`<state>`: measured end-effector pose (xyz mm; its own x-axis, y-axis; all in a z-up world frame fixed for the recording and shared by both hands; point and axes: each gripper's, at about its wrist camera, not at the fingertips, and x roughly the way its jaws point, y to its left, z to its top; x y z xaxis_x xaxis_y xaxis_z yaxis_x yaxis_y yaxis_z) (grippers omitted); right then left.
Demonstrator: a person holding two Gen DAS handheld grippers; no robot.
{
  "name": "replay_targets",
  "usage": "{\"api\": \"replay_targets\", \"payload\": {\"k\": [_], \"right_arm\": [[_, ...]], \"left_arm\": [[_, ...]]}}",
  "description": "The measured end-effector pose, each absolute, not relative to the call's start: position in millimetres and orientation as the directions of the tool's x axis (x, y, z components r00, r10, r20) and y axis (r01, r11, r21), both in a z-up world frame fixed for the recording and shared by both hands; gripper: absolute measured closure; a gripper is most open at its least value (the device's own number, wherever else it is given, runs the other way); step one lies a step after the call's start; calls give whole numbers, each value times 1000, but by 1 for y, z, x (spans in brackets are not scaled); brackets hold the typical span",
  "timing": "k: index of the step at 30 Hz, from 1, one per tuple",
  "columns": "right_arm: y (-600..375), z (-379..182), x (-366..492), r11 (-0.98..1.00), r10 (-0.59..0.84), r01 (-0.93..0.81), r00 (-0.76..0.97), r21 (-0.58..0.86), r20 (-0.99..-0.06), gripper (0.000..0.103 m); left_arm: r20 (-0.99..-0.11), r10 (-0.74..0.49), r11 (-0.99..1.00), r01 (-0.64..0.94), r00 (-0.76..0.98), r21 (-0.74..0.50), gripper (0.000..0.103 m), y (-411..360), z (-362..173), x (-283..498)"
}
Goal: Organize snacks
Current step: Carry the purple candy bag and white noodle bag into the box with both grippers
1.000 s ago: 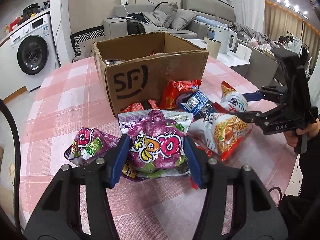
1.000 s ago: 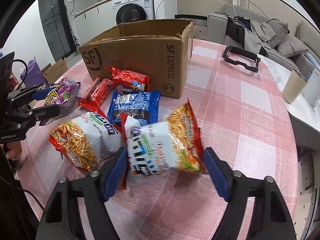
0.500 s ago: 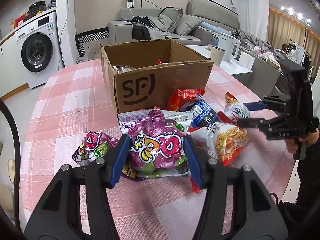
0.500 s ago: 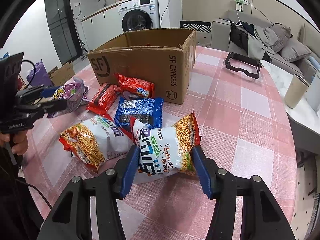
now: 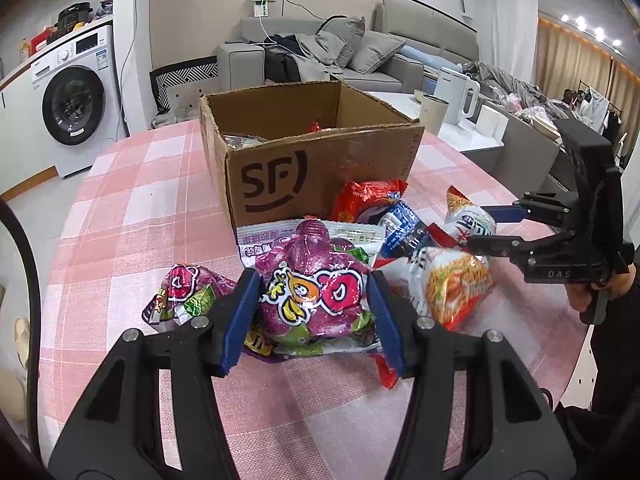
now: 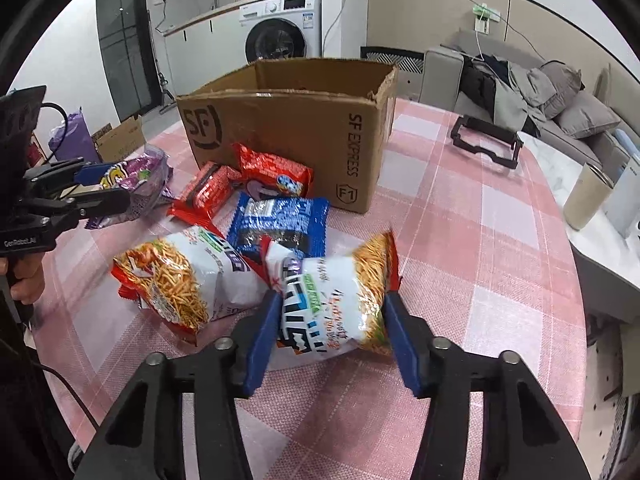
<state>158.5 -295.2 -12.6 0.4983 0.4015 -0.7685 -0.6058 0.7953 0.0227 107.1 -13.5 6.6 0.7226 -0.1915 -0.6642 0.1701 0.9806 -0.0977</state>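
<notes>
My left gripper (image 5: 314, 300) is shut on a purple snack bag (image 5: 316, 280), held just above the pink checked tablecloth (image 5: 132, 208). My right gripper (image 6: 330, 320) is shut on a white and orange noodle-snack bag (image 6: 336, 296), lifted off the table. The open SF cardboard box (image 5: 320, 164) stands behind the snacks, with a few packets inside. On the table lie a second noodle-snack bag (image 6: 188, 276), a blue packet (image 6: 280, 220), two red packets (image 6: 276, 172) and a second purple bag (image 5: 184, 292).
A black frame part (image 6: 486, 142) lies on the table right of the box. A beige cup (image 6: 588, 196) and a white kettle (image 5: 456, 96) stand on a side table. A washing machine (image 5: 76, 100) and a sofa (image 5: 344, 56) are behind.
My right gripper has closed on the noodle-snack bag and lifted it. My left gripper keeps its hold on the purple bag and has risen with it toward the box.
</notes>
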Motion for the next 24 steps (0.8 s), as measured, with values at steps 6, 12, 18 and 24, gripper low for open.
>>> {"api": "replay_targets", "payload": {"k": [6,12,18,24], "right_arm": [[-305,-2,158,797,439,-602,510,58,-739,54],[-315,14,155,799,488,-592,537,105,-689,54],[-320,33,154,814,520,-559,585,155,-622,54],[-320,53,153,831,525,-527,634,179,-568,54]], "left_arm": [[-636,-188,982,145,748,-120,50,-7,12,104],[-592,-175,984,123,787,-128,50,-3,26,95],[-568,-153,988,108,808,-112,50,-2,37,92],[-546,-136,990,89,826,-113,50,0,50,98]]}}
